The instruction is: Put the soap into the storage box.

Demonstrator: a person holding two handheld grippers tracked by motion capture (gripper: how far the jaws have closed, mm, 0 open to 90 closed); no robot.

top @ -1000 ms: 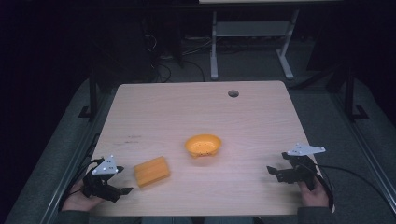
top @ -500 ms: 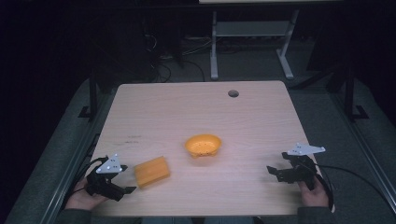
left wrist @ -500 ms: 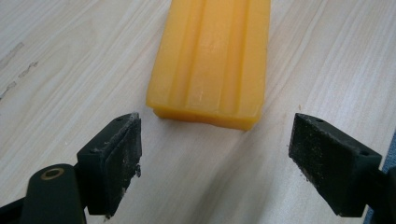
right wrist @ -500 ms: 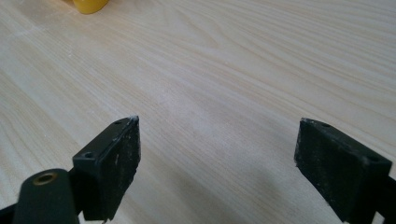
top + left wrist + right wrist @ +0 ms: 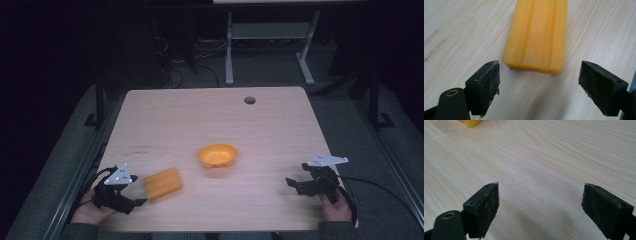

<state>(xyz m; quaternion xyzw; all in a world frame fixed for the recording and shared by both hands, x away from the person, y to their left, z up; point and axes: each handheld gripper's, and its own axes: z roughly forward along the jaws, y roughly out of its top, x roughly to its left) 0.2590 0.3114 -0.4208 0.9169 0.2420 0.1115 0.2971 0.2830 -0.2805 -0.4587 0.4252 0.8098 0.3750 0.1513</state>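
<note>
We see a pale wooden table (image 5: 210, 125) with an orange bowl (image 5: 217, 155) sitting near its middle; we take the bowl as our landmark. To the near-left of the bowl lies an orange ridged block (image 5: 162, 183), flat on the table and apart from the bowl. The left gripper (image 5: 134, 202) sits just beyond the block on the side away from the bowl, close to the table's near edge, held in a hand (image 5: 90, 212). In the left gripper view its fingers (image 5: 485, 82) stand wide apart, with the block's near end (image 5: 536, 37) lying just ahead of them and between their lines, not touched by either.

Well to the near-right of the bowl, the right gripper (image 5: 294, 184) rests by the table's near-right edge, held in the other hand (image 5: 335, 205). In the right gripper view its fingers (image 5: 484, 206) are likewise spread wide over bare table, and a sliver of the bowl (image 5: 472, 123) shows at the top.
</note>
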